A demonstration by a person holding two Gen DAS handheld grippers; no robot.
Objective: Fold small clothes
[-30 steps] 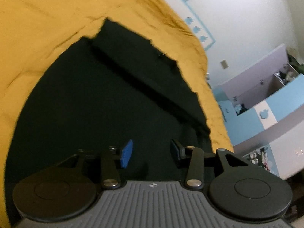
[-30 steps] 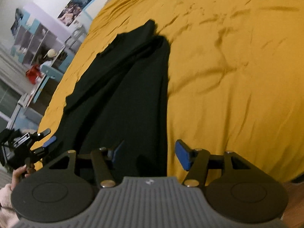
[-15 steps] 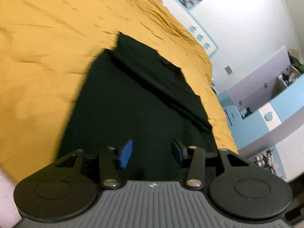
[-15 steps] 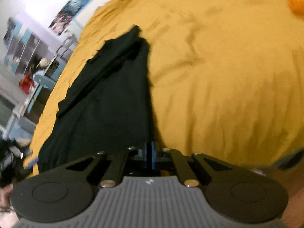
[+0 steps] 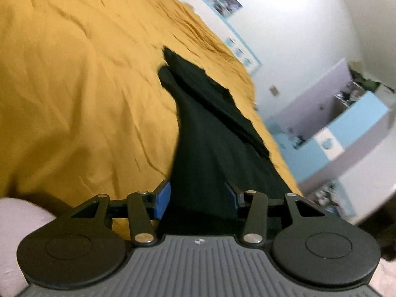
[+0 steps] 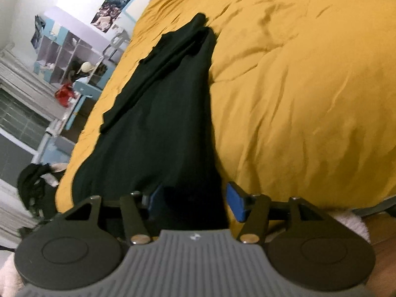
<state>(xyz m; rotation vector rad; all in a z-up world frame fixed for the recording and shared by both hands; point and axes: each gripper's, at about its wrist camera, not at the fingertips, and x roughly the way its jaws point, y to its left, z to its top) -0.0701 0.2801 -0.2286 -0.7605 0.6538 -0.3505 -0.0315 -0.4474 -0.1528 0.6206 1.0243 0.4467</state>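
Left claw spread wide, blue pads either side of the garment's near edge, not pinching. Black garment laid lengthwise on the yellow bed, long fold along its left side. Right claw likewise agape over the same near edge.

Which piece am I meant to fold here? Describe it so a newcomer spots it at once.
Start from the big mustard-yellow bedspread. On its side nearest the shelves lies one long black garment, running away from both open claws. It is the only dark cloth on the bed, with a narrower folded strip along its shelf-side edge.
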